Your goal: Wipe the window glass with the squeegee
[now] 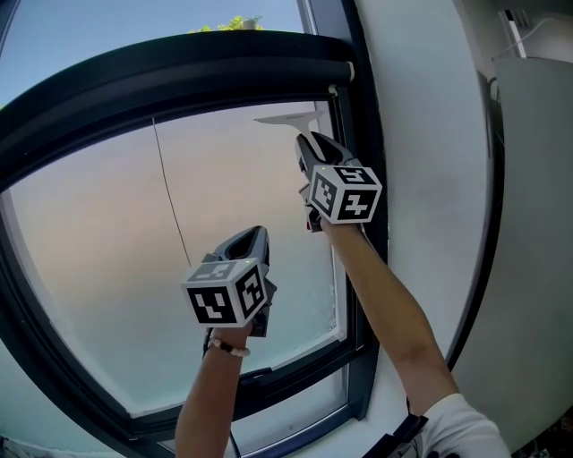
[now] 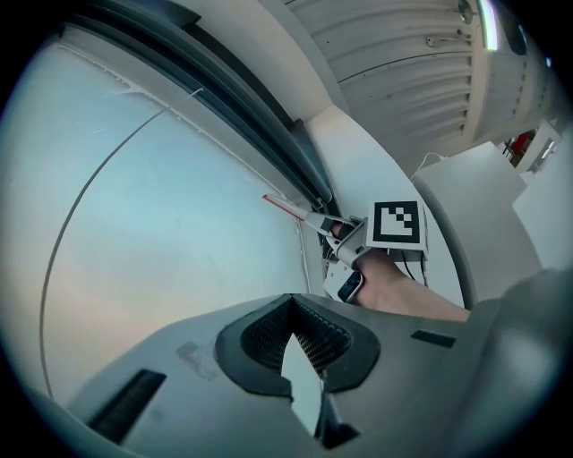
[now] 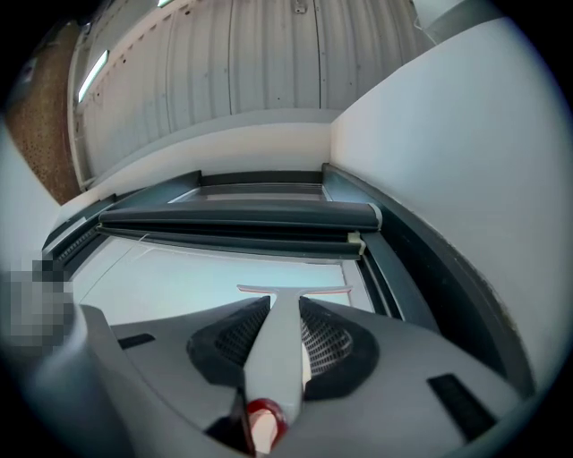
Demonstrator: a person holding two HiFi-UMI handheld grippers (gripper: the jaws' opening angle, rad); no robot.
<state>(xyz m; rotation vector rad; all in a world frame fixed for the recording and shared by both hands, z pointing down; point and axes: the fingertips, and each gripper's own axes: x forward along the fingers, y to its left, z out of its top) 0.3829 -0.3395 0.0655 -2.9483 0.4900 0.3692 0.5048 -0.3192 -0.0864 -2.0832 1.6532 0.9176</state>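
Dark rolled-up blind (image 1: 179, 76) across the top of the dark window frame (image 1: 365, 107), with a thin cord (image 1: 171, 192) hanging down below it. White wall (image 1: 421, 134) just right of the frame, then a pale cabinet (image 1: 537, 224) farther right. Green foliage (image 1: 228, 24) outdoors above the blind; overhead, ribbed ceiling (image 3: 251, 54) with a light strip (image 3: 92, 76) beside a brown textured panel (image 3: 40, 125).
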